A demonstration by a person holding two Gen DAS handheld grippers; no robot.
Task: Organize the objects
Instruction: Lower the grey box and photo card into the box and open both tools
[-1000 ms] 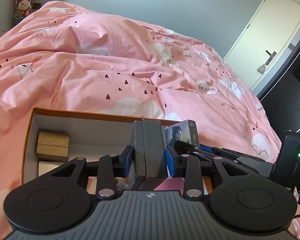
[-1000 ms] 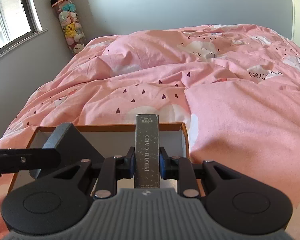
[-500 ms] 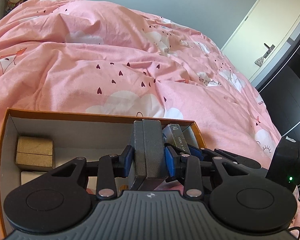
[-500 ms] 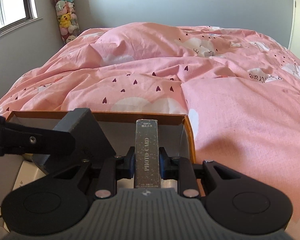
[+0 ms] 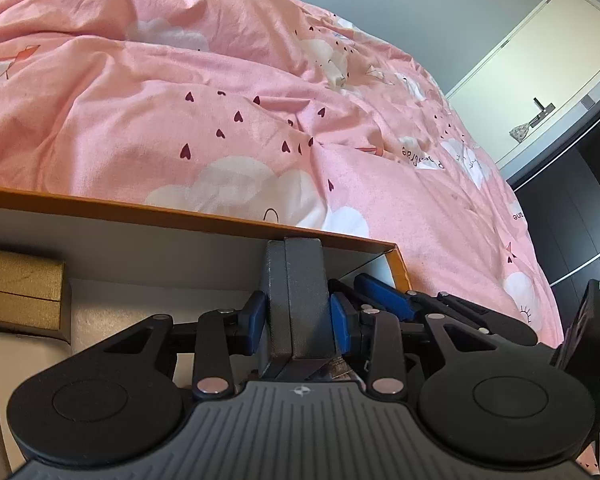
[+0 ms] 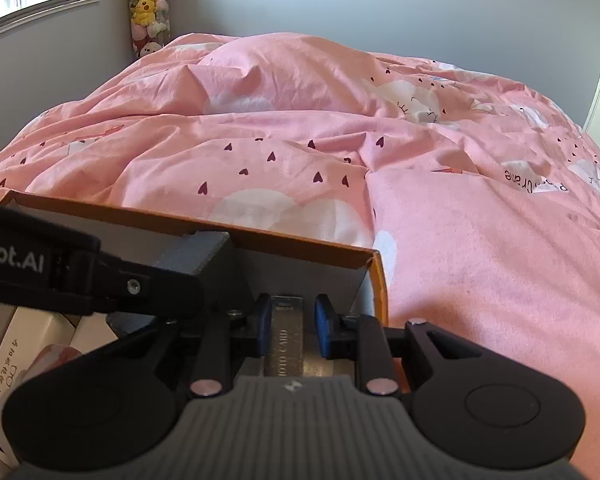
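Note:
An open cardboard box with an orange rim (image 5: 180, 212) lies on the bed. My left gripper (image 5: 298, 320) is shut on a dark grey case (image 5: 296, 280), held upright inside the box by its far wall. My right gripper (image 6: 293, 320) is shut on a slim grey "PHOTO CARD" box (image 6: 286, 332), low in the right corner of the cardboard box (image 6: 300, 244). In the right wrist view the left gripper's arm (image 6: 100, 276) and the grey case (image 6: 204, 256) sit just to the left. The right gripper's blue fingers (image 5: 384, 296) show beside the case.
A gold box (image 5: 20, 296) and a white one (image 5: 28, 344) stand at the cardboard box's left end; white boxes (image 6: 28, 344) show there too. A rumpled pink duvet (image 6: 480, 240) surrounds it. A door (image 5: 540, 80), dark cabinets (image 5: 580, 220) and a plush-toy tube (image 6: 148, 8) stand beyond.
Both grippers have sunk lower into the cardboard box with their loads. The photo card box has dropped below the rim into the right corner.

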